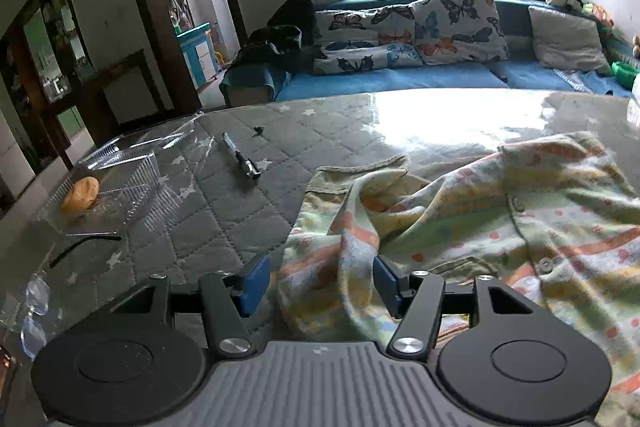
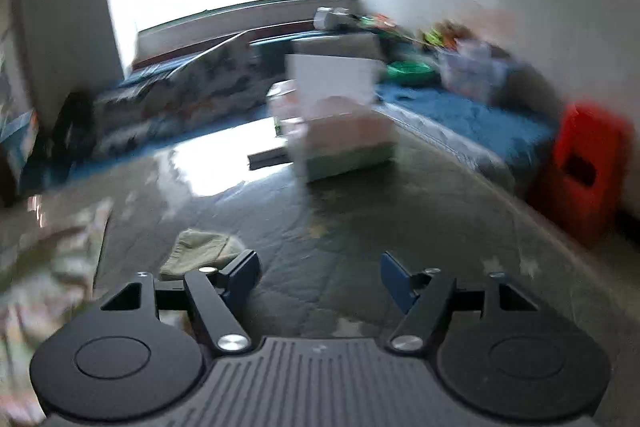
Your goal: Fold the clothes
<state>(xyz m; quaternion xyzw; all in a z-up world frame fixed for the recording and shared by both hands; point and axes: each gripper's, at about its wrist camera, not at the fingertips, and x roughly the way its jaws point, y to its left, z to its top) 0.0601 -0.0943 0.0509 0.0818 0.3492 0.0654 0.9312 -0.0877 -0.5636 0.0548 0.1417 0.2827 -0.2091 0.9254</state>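
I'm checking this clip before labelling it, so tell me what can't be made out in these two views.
- Right wrist view: motion blur smears the boxes and the red bin.
- Left wrist view: the patterned garment is cut off at the right edge, partly hidden behind the left gripper.
- Left wrist view: the small dark bit is too small.

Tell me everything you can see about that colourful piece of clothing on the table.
The garment is a small, soft, pale yellow-green cotton-looking top, printed with orange stripes, dots and little pictures. It has buttons down its front and a plain olive cuff on a sleeve. It lies crumpled and unfolded on the grey quilted star-print cover. A raised fold of it sits between the open blue fingers of the left gripper, not yet pinched.
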